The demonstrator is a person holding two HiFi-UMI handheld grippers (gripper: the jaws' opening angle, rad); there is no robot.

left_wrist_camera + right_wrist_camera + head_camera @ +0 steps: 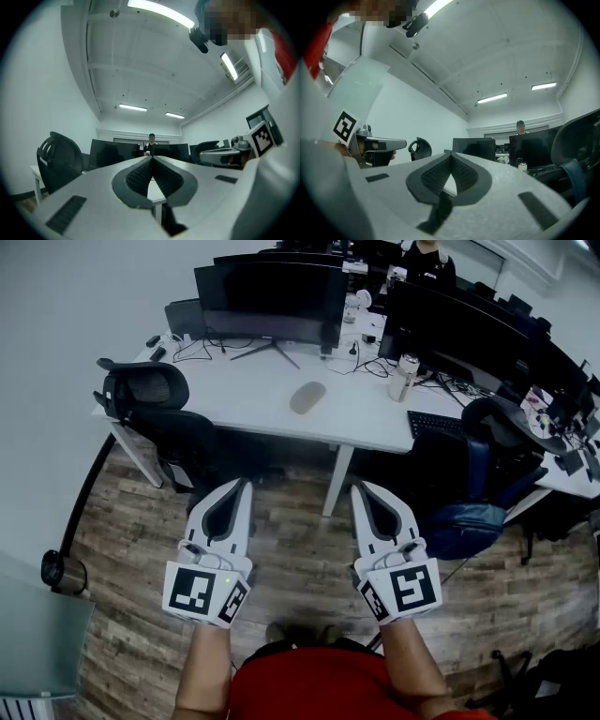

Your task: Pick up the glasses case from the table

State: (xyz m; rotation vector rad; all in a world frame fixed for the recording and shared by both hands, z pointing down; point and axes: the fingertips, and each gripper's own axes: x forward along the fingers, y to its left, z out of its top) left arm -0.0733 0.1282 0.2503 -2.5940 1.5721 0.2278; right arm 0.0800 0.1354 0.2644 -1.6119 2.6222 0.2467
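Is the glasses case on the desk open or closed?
Closed: the glasses case lies flat on the desk as one smooth oval, no lid raised.

Far person (pixel 428 263) cut off by top edge.

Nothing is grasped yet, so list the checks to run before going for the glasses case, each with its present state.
1. Glasses case in sight, lying free on the table: ok.
2. Left gripper empty: ok, jaws together on nothing.
3. Right gripper empty: ok, jaws together on nothing.
4. Jaws opened for the grasp: not ok, both shut.
5. Grippers at the case: not ok, both hang over the floor, short of the table edge.
6. Approach clear: ok, it seems; the black chair stands left of the case.
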